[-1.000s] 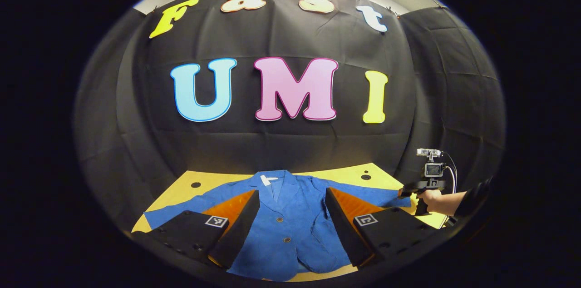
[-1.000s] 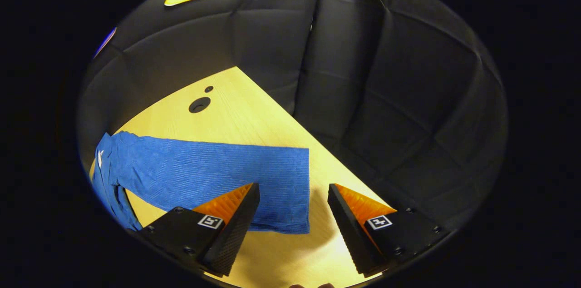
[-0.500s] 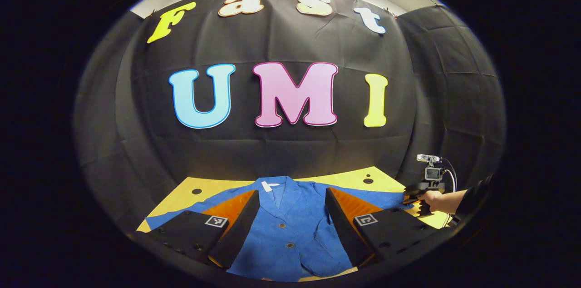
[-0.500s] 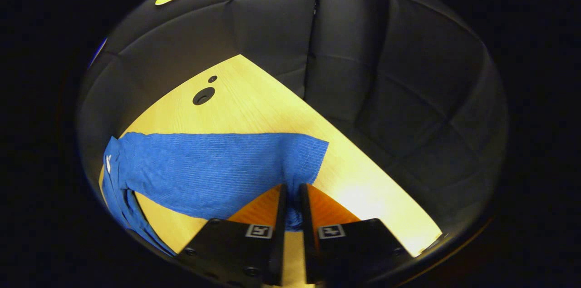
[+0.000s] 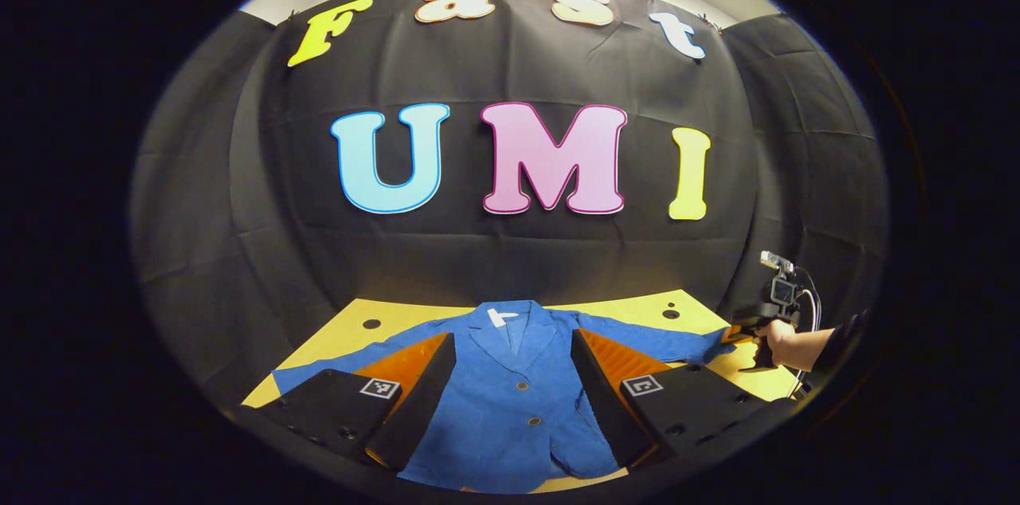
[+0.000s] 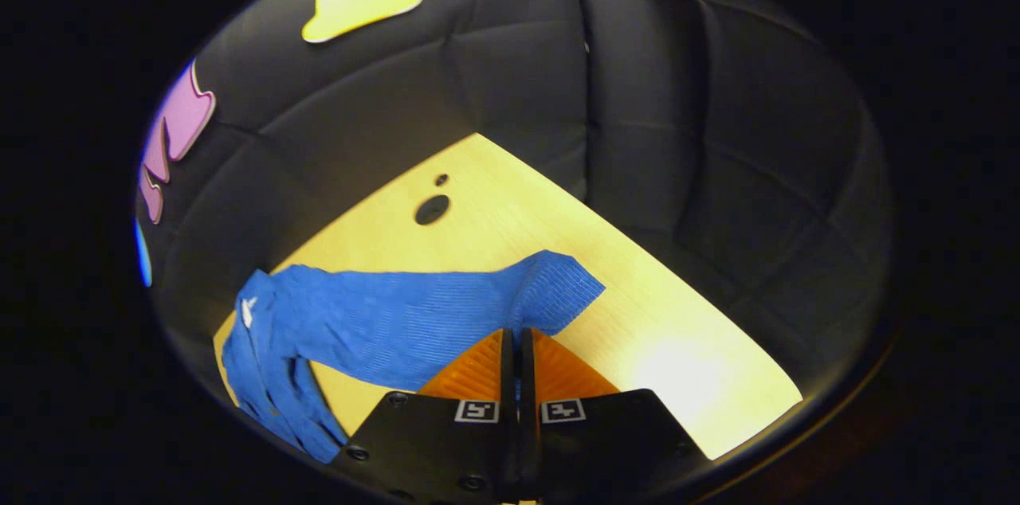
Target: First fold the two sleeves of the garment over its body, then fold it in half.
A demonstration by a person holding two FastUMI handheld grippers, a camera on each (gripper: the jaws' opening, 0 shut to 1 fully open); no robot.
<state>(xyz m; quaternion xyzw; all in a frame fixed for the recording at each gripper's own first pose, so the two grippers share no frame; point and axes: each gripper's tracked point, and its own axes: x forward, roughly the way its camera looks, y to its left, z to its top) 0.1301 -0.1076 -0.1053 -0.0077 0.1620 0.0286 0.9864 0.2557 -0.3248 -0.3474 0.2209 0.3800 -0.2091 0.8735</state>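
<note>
A blue buttoned jacket (image 5: 510,401) lies face up on the yellow table (image 5: 351,330), collar toward the back wall and both sleeves spread outward. My left gripper (image 5: 510,354) hovers open above the jacket's chest with nothing between its fingers. In the right gripper view, my right gripper (image 6: 518,346) is shut on the cuff end of one blue sleeve (image 6: 398,322), which is lifted and bunched off the table (image 6: 637,314). In the left gripper view, that right gripper (image 5: 737,334) shows at the far right, held by a hand (image 5: 785,342) at the sleeve's end.
Round dark holes mark the tabletop (image 6: 432,209) near its back corners. Black cloth walls close off the table at the back and both sides. Bare table lies to the right of the held sleeve.
The right gripper stays closed on the sleeve cuff and has lifted it, so the sleeve end now bunches and rises. The left gripper view has shifted slightly left, and the left gripper remains open.
</note>
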